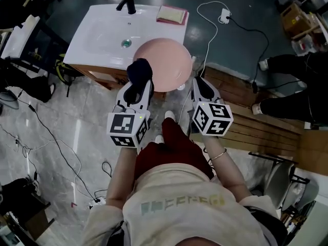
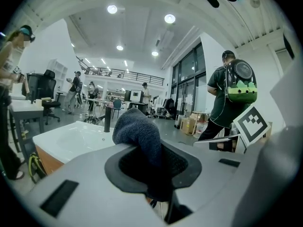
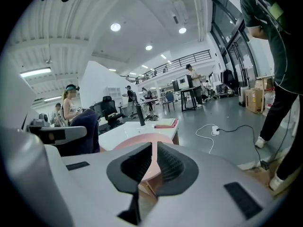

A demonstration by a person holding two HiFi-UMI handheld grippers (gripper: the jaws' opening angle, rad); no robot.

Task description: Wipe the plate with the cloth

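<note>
The right gripper (image 1: 198, 85) is closed tight on the rim of the pink plate (image 1: 163, 63), likely to steady it. The left gripper (image 1: 140, 84) clamps the bunched dark cloth (image 1: 139, 69), its tip protruding for wiping.

We hold both grippers out side by side, pointing toward 12 o'clock and tipped slightly downward. Our left gripper (image 1: 139, 81) is clamped on the cloth (image 1: 139, 68). Our right gripper (image 1: 198, 81), at its 3 o'clock, has jaws almost together (pinching the plate (image 1: 163, 60) by its rim).
</note>
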